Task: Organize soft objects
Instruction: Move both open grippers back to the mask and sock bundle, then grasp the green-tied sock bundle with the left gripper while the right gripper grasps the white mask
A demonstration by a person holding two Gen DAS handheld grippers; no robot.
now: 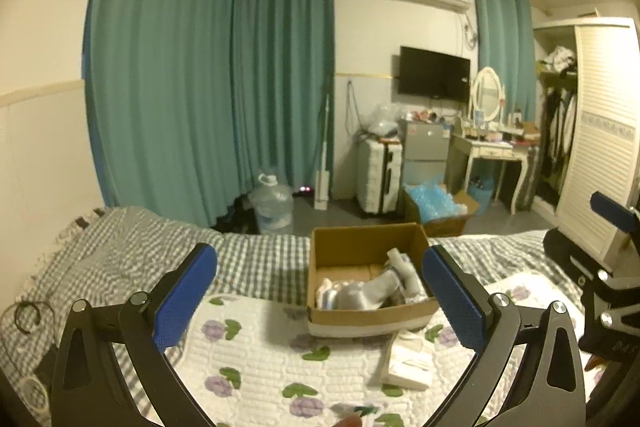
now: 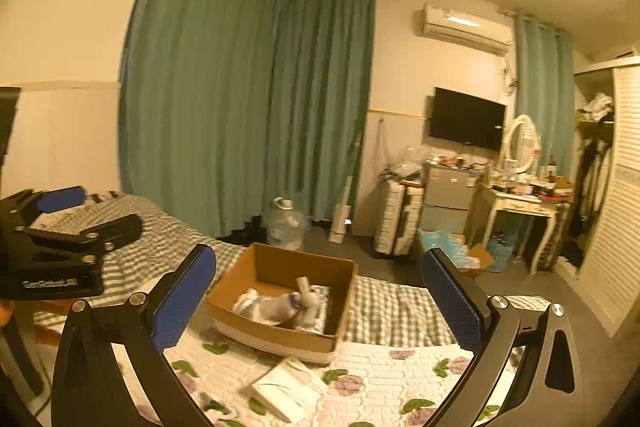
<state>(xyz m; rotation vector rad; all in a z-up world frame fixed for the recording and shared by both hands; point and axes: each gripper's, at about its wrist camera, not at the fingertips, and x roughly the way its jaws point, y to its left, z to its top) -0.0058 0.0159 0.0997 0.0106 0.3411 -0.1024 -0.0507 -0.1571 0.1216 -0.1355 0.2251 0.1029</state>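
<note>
An open cardboard box [image 1: 320, 317] [image 2: 280, 337] rests on the bed, with grey and white socks [image 1: 368, 293] [image 2: 276, 307] piled inside. In front of it lies a flat white folded item [image 1: 408, 359] [image 2: 284, 387] on the flowered quilt. My left gripper [image 1: 320, 301] hangs above the quilt, short of the box, open and holding nothing. My right gripper [image 2: 320, 301] is likewise open with nothing between its blue pads, just right of the box. Each gripper shows at the edge of the other's view.
The bed has a white flowered quilt [image 1: 256, 363] over a grey checked sheet [image 1: 120, 251]. Beyond it stand teal curtains, a water jug [image 1: 272, 205], a suitcase [image 1: 378, 175], a box of blue bags [image 1: 436, 207], a dressing table [image 1: 492, 147] and a wardrobe. Black cables [image 1: 28, 315] lie at left.
</note>
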